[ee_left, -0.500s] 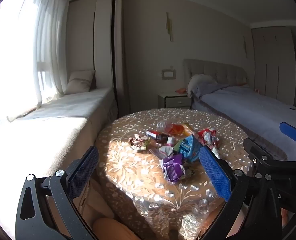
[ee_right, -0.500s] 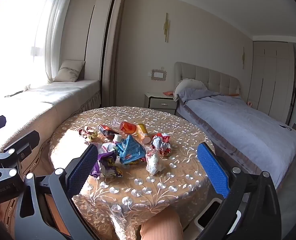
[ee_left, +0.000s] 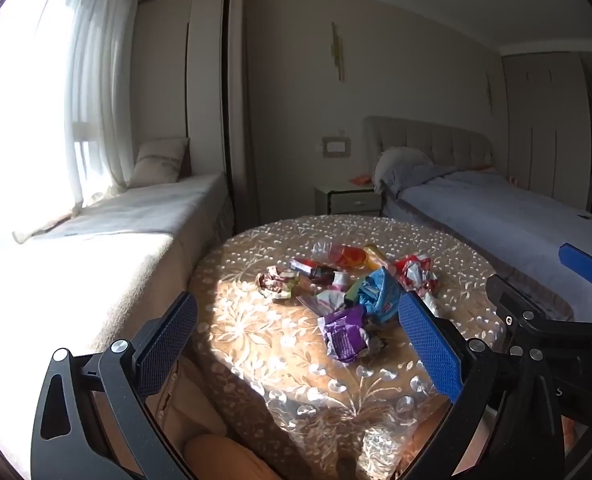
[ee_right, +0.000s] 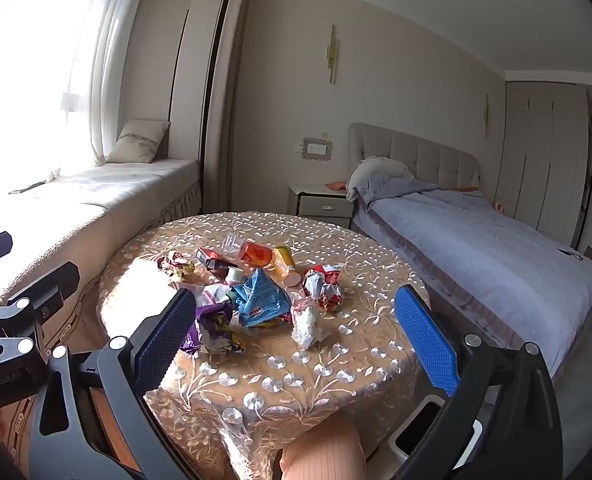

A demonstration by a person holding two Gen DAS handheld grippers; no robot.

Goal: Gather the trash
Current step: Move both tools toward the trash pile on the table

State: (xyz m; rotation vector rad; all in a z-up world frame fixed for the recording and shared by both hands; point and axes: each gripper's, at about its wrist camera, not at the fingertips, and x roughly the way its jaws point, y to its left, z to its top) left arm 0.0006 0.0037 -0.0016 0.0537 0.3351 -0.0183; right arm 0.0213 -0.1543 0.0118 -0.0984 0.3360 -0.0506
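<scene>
Both grippers are hovering at the near edge of the round worktop [ee_right: 336, 364], fingers spread wide and holding nothing. The left gripper [ee_left: 296, 344] is facing a crumpled purple wrapper [ee_left: 344, 334], the right gripper [ee_right: 296, 340] a white wad [ee_right: 306, 322]. The trash pile [ee_right: 255, 280] is lying mid-worktop: blue bag [ee_right: 257, 300], red-and-silver wrapper [ee_right: 324, 284], orange bottle [ee_right: 285, 264]. A white bin [ee_right: 420, 432] is standing on the floor, lower right

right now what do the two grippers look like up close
Both match: each has two flat blue textured fingers on black angular plastic frames with silver screw heads and cut-out slots. The left gripper and right gripper look identical. In the right wrist view, faint grey lettering marks the left gripper's body. No cables or sleeves show.
</scene>
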